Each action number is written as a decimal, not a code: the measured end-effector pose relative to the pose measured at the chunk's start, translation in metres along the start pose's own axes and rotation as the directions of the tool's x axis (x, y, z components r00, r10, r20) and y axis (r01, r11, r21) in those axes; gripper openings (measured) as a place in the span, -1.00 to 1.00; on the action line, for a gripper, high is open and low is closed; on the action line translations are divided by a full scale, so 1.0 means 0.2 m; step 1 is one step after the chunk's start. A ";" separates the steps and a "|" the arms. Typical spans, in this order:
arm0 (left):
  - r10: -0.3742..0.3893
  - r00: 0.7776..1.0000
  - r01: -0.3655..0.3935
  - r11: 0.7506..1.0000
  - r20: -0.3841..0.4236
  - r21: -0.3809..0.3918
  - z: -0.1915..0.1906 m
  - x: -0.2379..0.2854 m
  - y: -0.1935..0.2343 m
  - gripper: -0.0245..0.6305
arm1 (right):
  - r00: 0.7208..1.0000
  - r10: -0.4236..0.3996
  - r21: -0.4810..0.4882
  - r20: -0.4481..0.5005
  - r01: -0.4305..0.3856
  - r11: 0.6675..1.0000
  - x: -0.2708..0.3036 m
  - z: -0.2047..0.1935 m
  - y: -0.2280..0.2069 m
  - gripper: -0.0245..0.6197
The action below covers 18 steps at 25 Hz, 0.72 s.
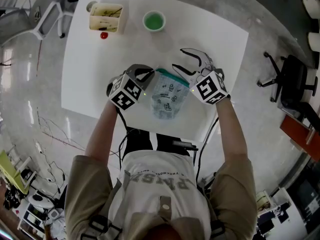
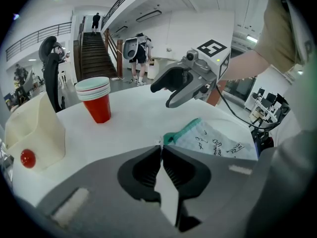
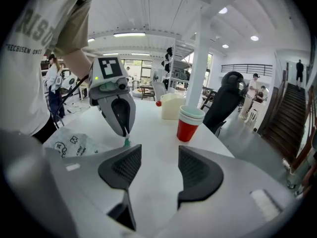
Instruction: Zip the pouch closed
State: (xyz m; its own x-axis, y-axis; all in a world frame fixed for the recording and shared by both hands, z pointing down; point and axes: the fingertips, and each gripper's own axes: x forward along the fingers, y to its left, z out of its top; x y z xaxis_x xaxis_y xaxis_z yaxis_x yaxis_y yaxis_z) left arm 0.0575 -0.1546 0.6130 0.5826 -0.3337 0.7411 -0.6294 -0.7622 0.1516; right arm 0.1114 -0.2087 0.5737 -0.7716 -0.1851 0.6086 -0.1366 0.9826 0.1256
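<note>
Box [image 1: 106, 17] and ball [image 1: 104, 35] lie well beyond the left gripper [image 1: 149, 74], whose jaws are pressed together, pinching the teal zip end of the pouch [image 1: 170, 96]. Cups [image 1: 154, 21] stand farther ahead. Just right of the pouch, the right gripper [image 1: 186, 60] has its jaws spread over bare table [image 1: 220, 39].

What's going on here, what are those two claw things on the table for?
A person at a white table holds a gripper in each hand and works on a translucent printed pouch with a teal zipper edge. The left gripper is pinched shut on the pouch's teal corner, pinning it. The right gripper hangs open beside the zipper edge, holding nothing, so the pull along the zip seems not yet started.
</note>
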 end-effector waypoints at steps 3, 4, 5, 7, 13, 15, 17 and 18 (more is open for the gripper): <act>-0.020 1.000 0.020 1.000 0.008 0.022 0.01 -0.01 -0.02 -0.85 | 0.998 0.046 -0.079 -0.032 -0.048 0.996 0.04 -0.01 0.03 -0.22; -0.027 1.000 0.027 0.999 0.012 0.025 0.01 -0.02 -0.02 -0.85 | 0.997 0.058 -0.098 -0.041 -0.062 0.993 0.05 -0.01 0.03 -0.22; -0.033 0.999 0.033 0.999 0.015 0.028 0.01 -0.02 -0.03 -0.85 | 0.996 0.071 -0.115 -0.049 -0.076 0.990 0.06 -0.01 0.04 -0.22; -0.042 0.999 0.042 0.998 0.023 0.038 0.02 -0.03 -0.03 -0.85 | 0.993 0.102 -0.154 -0.063 -0.110 0.982 0.09 -0.01 0.05 -0.22; -0.062 0.998 0.061 0.995 0.017 0.073 0.04 -0.05 -0.03 -0.85 | 0.959 0.234 -0.290 -0.157 -0.271 0.918 0.19 -0.01 0.14 -0.23; -0.074 0.997 0.072 0.995 0.022 0.070 0.05 -0.06 -0.04 -0.85 | 0.940 0.283 -0.315 -0.192 -0.332 0.889 0.22 -0.01 0.18 -0.23; -0.082 0.996 0.079 0.995 0.032 0.065 0.05 -0.06 -0.04 -0.85 | 0.920 0.322 -0.338 -0.224 -0.383 0.860 0.23 -0.01 0.22 -0.23; -0.083 0.996 0.081 0.995 0.033 0.065 0.05 -0.06 -0.05 -0.85 | 0.912 0.335 -0.348 -0.238 -0.402 0.846 0.24 -0.02 0.24 -0.23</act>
State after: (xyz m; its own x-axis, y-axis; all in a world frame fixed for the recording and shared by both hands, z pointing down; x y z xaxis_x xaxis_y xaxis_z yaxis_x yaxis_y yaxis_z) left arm 0.0617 -0.1494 0.5972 0.6493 -0.2869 0.7043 -0.5453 -0.8212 0.1681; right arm 0.0694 -0.1713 0.6117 -0.6013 0.1577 0.7833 0.4114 0.9015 0.1343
